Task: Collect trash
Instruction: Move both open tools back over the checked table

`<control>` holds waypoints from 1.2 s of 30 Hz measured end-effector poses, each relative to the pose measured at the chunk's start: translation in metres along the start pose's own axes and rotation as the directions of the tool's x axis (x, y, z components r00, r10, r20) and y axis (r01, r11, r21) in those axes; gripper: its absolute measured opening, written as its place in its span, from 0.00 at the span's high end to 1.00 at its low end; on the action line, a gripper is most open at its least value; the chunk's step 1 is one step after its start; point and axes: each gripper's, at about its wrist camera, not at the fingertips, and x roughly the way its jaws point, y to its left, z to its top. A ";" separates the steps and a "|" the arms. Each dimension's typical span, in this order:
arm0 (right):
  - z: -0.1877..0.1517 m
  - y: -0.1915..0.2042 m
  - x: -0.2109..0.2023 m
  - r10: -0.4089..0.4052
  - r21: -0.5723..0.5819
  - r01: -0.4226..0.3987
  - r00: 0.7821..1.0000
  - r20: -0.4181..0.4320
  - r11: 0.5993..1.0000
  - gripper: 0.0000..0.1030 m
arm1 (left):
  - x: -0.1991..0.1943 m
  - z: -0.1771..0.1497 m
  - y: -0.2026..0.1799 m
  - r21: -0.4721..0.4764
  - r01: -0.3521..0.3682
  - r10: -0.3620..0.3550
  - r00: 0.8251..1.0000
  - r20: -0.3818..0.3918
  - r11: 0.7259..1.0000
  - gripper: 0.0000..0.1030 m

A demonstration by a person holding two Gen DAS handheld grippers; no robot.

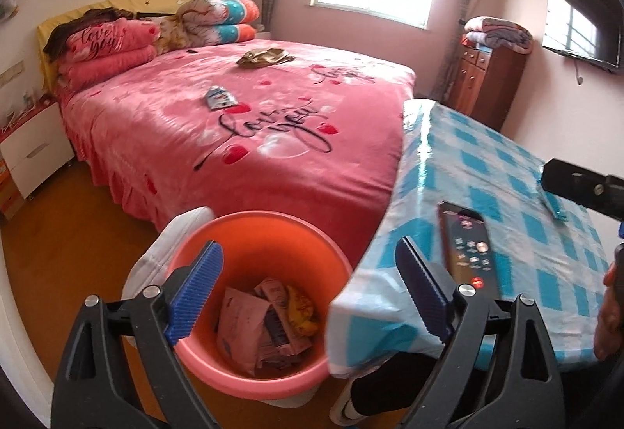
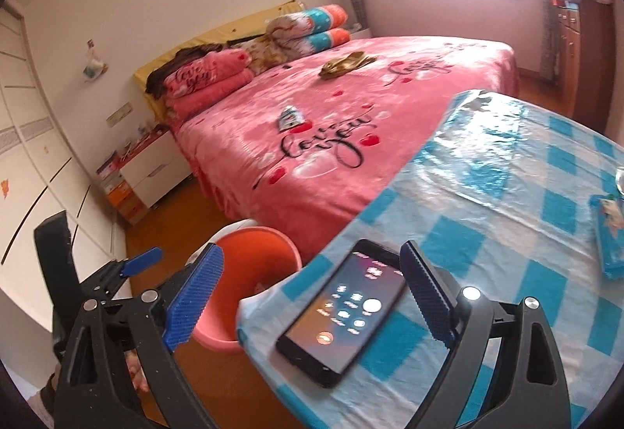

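Observation:
An orange bin (image 1: 269,245) stands on the floor between the bed and the table and holds crumpled pink wrappers (image 1: 261,331). It also shows in the right wrist view (image 2: 257,253). My left gripper (image 1: 308,292) is open and empty above the bin. My right gripper (image 2: 312,292) is open and empty over the table corner, around a lit phone (image 2: 347,308). A small blue-white wrapper (image 1: 220,97) and a gold wrapper (image 1: 265,57) lie on the pink bed (image 1: 195,140). A teal packet (image 2: 610,234) lies on the table.
The table has a blue checked cloth (image 1: 507,195) and carries the phone (image 1: 468,249). A white nightstand (image 1: 31,148), a wooden cabinet (image 1: 487,78) and a wall TV (image 1: 581,25) ring the room. Folded quilts (image 1: 218,19) lie at the bedhead.

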 end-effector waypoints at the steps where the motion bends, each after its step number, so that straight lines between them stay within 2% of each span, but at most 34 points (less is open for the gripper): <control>1: -0.001 -0.004 -0.003 -0.004 0.005 0.004 1.000 0.007 1.000 0.12 | -0.001 0.001 -0.004 0.002 0.010 -0.010 1.000 -0.002 1.000 0.12; 11: -0.007 -0.038 -0.035 -0.058 0.046 0.054 0.995 0.082 0.997 0.10 | -0.006 0.011 -0.041 0.041 0.052 -0.050 0.998 -0.048 0.998 0.12; 27: -0.020 -0.100 -0.066 -0.058 0.174 0.032 0.988 0.142 0.984 0.09 | -0.008 0.017 -0.108 0.158 0.080 -0.067 0.994 -0.082 0.984 0.12; 36: -0.031 -0.142 -0.082 -0.084 0.253 0.043 0.984 0.157 0.967 0.09 | 0.002 0.016 -0.138 0.159 0.092 -0.070 0.987 -0.142 0.983 0.12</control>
